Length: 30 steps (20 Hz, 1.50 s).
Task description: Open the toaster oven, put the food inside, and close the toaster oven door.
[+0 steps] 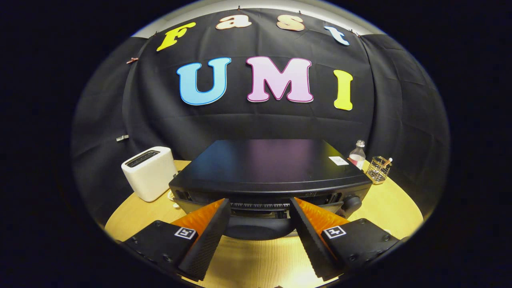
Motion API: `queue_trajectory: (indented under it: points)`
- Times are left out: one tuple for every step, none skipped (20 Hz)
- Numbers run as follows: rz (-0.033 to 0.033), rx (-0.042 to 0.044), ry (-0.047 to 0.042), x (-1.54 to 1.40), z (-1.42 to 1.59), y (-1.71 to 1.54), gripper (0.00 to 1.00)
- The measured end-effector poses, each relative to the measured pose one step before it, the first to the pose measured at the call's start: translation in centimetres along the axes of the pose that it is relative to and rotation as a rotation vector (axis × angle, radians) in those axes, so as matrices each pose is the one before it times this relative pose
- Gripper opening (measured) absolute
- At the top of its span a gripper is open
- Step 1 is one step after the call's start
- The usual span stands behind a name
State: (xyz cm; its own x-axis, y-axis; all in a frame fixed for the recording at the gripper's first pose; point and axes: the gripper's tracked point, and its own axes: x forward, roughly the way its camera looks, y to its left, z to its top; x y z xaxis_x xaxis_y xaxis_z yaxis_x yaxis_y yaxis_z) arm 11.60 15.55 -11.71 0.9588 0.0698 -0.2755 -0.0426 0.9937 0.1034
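While the gripper (pixel 260 208) is held low over a pale wooden table (pixel 400 208), its two fingers are spread wide and nothing is gripped between them. A white slot toaster (pixel 150 172) is seen farthest left, standing upright on the table near the black cloth wall and just beside the left end of the toaster oven (pixel 268 168). The left finger (pixel 208 240) is pointed toward the lower front of the toaster oven, its tip close to the front face; whether the face is touched cannot be told. The toaster oven, a black box with a flat, glossy top, is set at the middle of the table, directly ahead of the fingers. A dark curved handle (pixel 258 230) is seen low on its front, framed between the two fingertips, and the door appears to be tilted slightly out from the body, though how far it has been opened cannot be told. The right finger (pixel 310 238) is angled in likewise, mirrored against the left. A round knob (pixel 352 201) is seen at the right end of the oven's front. Behind the oven's right rear corner a clear bottle (pixel 358 154) is stood upright, and just to its right a small wire basket (pixel 378 169) is placed, with thin sticks held inside it.
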Motion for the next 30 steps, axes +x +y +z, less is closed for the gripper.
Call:
queue_trajectory:
  points:
    - [0.00490, -0.00360, -0.00863, -0.785, -0.479, -0.156, 0.98]
    - [0.00348, 0.00244, -0.00776, -0.561, -0.293, -0.016, 0.98]
    - [0.00169, 0.00419, 0.00060, -0.292, -0.453, 0.029, 0.97]
    - [0.00198, -0.00010, 0.00014, -0.377, -0.279, 0.016, 0.98]
    - [0.00180, -0.00086, 0.00364, -0.289, -0.328, 0.054, 0.98]
    - [0.00187, -0.00016, 0.00147, -0.319, -0.330, 0.035, 0.98]
    - [0.00228, 0.00186, 0.00040, -0.433, -0.408, 0.017, 0.97]
    - [0.00063, 0.00088, 0.00215, -0.445, -0.350, 0.037, 0.97]
    - [-0.00059, 0.00064, 0.00697, -0.436, -0.547, 0.068, 0.97]
    - [0.00055, 0.00106, 0.00868, -0.407, -0.566, -0.041, 0.97]
    - [0.00184, 0.00009, 0.00589, -0.342, -0.476, 0.040, 0.97]
    - [0.00249, -0.00427, 0.00594, -0.364, -0.570, -0.069, 0.98]
    - [0.00156, -0.00824, 0.01169, -0.316, -0.660, 0.046, 0.97]
    - [0.00234, -0.01012, 0.01384, -0.393, -0.790, -0.011, 0.97]
    - [0.00696, -0.00977, 0.03124, -0.371, -1.377, 0.253, 0.97]
    - [0.00170, -0.01289, 0.02891, -0.585, -0.849, 0.044, 0.97]
    - [0.01585, -0.00418, 0.03450, 0.024, -1.391, 0.245, 0.98]
    - [0.00201, 0.00073, 0.04058, -0.174, -1.347, -0.094, 0.98]
    - [0.00544, 0.00840, 0.03847, 0.094, -1.328, 0.013, 1.00]
    - [0.01122, 0.01142, 0.03665, 0.129, -1.366, -0.001, 0.99]
    - [0.01030, 0.00576, 0.03793, 0.251, -1.233, -0.086, 1.00]
    - [0.00129, -0.00703, 0.03190, 0.098, -0.863, -0.292, 1.00]
    - [0.00160, -0.01363, 0.00440, -0.082, 0.030, -0.332, 1.00]
    - [0.00604, -0.00293, -0.01743, -0.371, 0.461, -0.325, 1.00]
    - [0.01188, -0.00112, -0.02219, -0.285, 0.610, 0.191, 1.00]
    - [0.01081, -0.00199, -0.01547, -0.566, 0.605, -0.195, 0.99]
    - [0.01175, 0.00176, -0.01244, -0.658, 0.723, -0.094, 0.99]
    - [0.01041, 0.00278, -0.01255, -0.690, 0.606, -0.137, 1.00]
    - [0.00499, -0.00237, -0.01674, -0.819, 0.648, -0.297, 1.00]
    - [0.00211, -0.00984, -0.01926, -0.796, 0.780, -0.516, 0.99]
